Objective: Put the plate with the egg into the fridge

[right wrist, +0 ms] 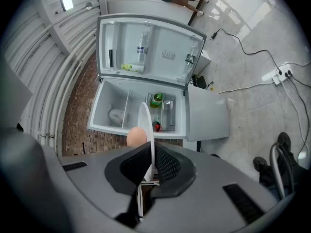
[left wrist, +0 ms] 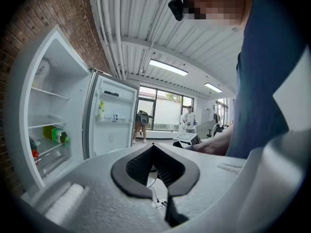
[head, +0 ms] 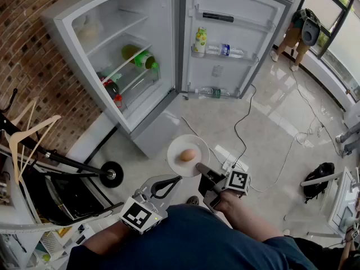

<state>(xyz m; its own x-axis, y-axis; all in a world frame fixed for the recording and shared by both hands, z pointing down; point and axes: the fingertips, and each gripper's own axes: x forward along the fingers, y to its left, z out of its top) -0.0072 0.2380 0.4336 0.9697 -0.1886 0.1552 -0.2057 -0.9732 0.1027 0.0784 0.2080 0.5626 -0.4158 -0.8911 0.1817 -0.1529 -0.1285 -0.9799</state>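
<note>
Right tongs (head: 199,167) pinched the plate (head: 178,144) by its near rim, with the egg (head: 187,154) on it just past the tips. Left tongs (head: 175,180) were pressed together and empty, just beside the right. The open fridge (head: 112,55) stood well ahead of both, plate still outside it.

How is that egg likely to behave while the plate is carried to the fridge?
The egg lies loose on the smooth white plate, so it would probably roll if the plate tilts. The right claw pinches only the rim, so the plate may sag or slip. Over that hard floor, a fall would likely crack it.
</note>
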